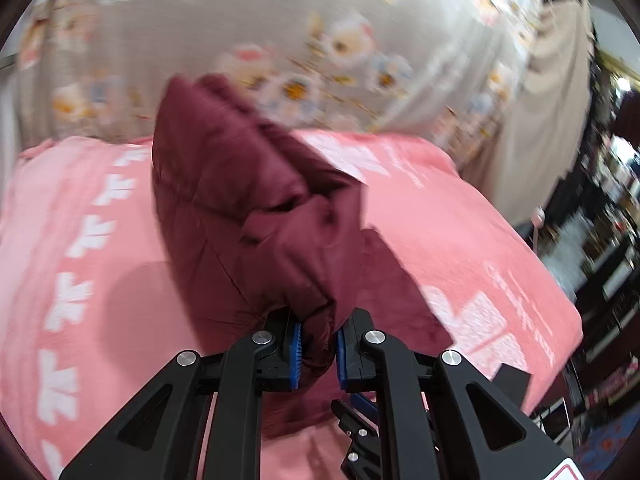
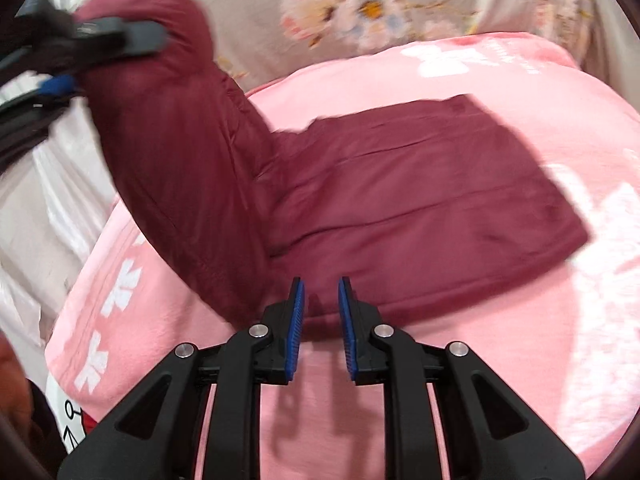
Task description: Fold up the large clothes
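1. While the left hand-held gripper (image 1: 318, 346) clamped a bunched edge of the maroon jacket (image 1: 240, 216) between its blue pads (image 1: 296, 346), that part of the jacket rose up off the bed as a puffy fold.
2. Seen from the right wrist, the left hand-held gripper (image 2: 80, 60) sat at the upper left, blurred, with the raised jacket (image 2: 400, 184) sleeve or side hanging from it.
3. The right hand-held gripper (image 2: 320, 320) held nothing; its jaws stood slightly apart, with only a narrow gap between the blue pads (image 2: 297, 320), just above the jacket's near edge.
4. The rest of the jacket lay flat on the pink blanket (image 2: 480, 360), stretching toward the right.
5. The blanket, with white snowflake-like marks (image 2: 120, 288) along its left border, covered the bed.
6. Beyond the blanket hung a grey floral cloth (image 1: 240, 20).
7. At the far right of the left wrist view, dark shelving (image 1: 612, 240) showed, too blurred to read.
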A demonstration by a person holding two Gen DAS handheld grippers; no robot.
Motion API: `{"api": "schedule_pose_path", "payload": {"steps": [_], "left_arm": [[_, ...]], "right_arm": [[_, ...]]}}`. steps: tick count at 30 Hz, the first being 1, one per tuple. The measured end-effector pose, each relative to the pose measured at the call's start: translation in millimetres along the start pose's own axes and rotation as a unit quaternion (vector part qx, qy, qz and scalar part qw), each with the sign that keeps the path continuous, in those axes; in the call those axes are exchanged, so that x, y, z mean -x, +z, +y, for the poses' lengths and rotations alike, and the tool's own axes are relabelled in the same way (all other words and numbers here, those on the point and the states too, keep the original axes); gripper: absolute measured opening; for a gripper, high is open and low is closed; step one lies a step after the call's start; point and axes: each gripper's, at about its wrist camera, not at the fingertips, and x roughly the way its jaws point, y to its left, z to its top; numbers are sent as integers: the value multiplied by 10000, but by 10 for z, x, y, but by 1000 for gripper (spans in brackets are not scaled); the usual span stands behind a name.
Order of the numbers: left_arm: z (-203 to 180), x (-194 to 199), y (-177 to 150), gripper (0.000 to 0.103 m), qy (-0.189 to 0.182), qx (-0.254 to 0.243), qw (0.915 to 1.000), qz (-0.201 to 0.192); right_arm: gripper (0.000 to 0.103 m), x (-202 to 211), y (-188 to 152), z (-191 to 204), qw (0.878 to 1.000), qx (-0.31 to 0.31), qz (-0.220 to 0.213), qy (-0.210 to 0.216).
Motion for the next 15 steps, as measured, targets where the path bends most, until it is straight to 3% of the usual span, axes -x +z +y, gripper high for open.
{"api": "schedule_pose_path", "payload": {"steps": [4,6,8,10,11,15], "left_arm": [[-444,-641,-103,11,-184,-143,9980,587],[-602,-998,-216,18,-219,-153,9947,993],[-710,-1228,-349,21,-22,-206,9921,1237],[-817,-1223,-420,29,130,-350,9930,1118],[-854,-1151,-424,41,71,-431,9935,1055],[-805,-604,-276,74,-251,-352,9980,469]], "right_arm": [[18,174,20,-503,9980,-334,-75,-524],[18,213,-12,-725,9961,-538,-48,-694],[18,266,-59,-942,9930,-763,-11,-902],[26,334,-73,-1073,9907,-871,-49,-1041],[35,389,-64,-1119,9901,-881,-132,-1080],[39,606,137,-1156,9900,-800,-546,-1026]]}}
